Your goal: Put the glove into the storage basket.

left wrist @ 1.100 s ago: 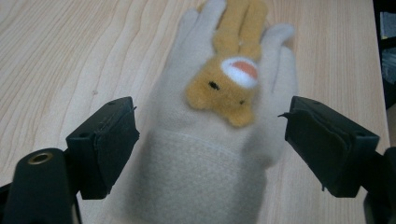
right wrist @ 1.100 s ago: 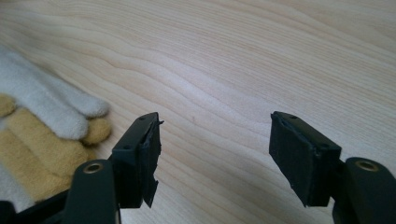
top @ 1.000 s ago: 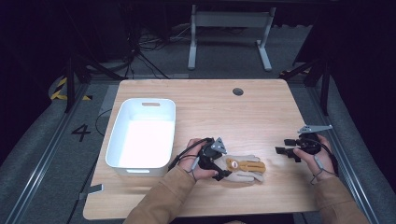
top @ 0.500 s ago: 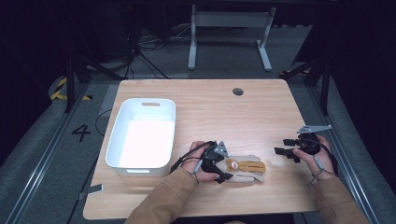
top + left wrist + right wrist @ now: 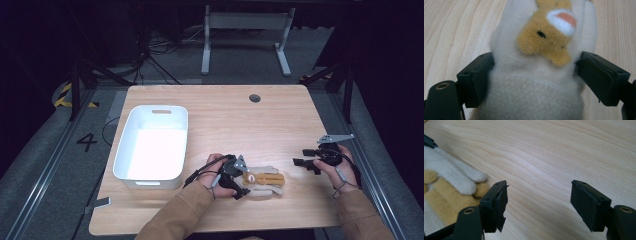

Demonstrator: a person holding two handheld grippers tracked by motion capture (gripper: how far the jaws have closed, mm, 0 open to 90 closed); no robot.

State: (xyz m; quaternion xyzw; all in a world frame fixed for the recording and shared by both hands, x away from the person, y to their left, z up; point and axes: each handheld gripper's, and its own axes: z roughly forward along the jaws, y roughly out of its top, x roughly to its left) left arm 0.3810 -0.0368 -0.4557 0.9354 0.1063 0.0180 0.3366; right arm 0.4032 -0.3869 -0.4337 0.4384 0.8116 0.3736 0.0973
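Note:
A plush glove [image 5: 265, 180], cream with tan fingers and a tan animal face [image 5: 544, 37], lies flat on the wooden table [image 5: 240, 125] near its front edge. My left gripper [image 5: 244, 183] is open at the glove's cuff end. In the left gripper view, the left gripper [image 5: 534, 72] has one jaw on each side of the cuff [image 5: 531, 87], touching the fabric. My right gripper [image 5: 300, 163] is held low over the table to the right of the glove. The right gripper [image 5: 539, 202] is open with bare wood between its jaws, and the glove's fingertips [image 5: 454, 180] lie at its left.
A white plastic bin [image 5: 125, 165] stands at the left of the table, beside my left hand. A round cable hole [image 5: 255, 98] sits near the table's far edge. The table's right edge runs just past my right hand.
My left gripper has slid slightly nearer and further over the glove's cuff. The glove and the right gripper have stayed in place.

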